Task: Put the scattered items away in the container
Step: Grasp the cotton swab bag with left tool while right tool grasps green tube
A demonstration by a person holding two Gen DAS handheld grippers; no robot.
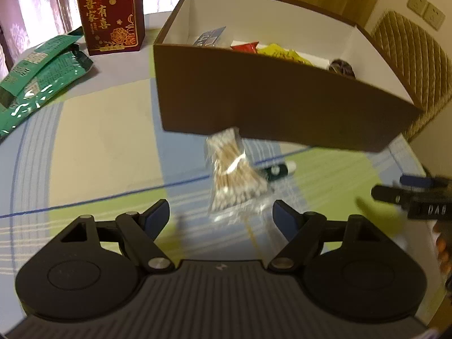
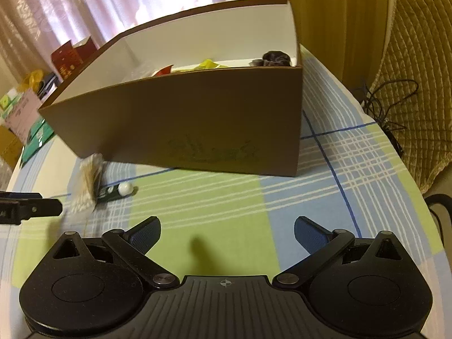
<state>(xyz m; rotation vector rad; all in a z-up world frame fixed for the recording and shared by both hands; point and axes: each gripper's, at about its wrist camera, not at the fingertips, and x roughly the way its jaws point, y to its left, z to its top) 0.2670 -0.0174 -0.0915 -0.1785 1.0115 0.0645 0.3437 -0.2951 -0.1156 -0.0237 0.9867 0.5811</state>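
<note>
On the checked counter (image 1: 84,141), a clear swab bag (image 1: 236,166) lies touching the front wall of the brown box (image 1: 268,96), with a small dark bottle (image 1: 278,171) just beside it. The left gripper (image 1: 221,214) hovers near the bag, fingers released, nothing between them; the right gripper (image 2: 227,233) is likewise spread and empty. Risk: the slippery bag may slide from the pinch, or the fingers may nudge the bottle. Green packets (image 1: 36,76) and a red carton (image 1: 111,14) stand well apart; the box wall blocks a straight push

Two wrist views, shared box (image 1: 254,96)
</note>
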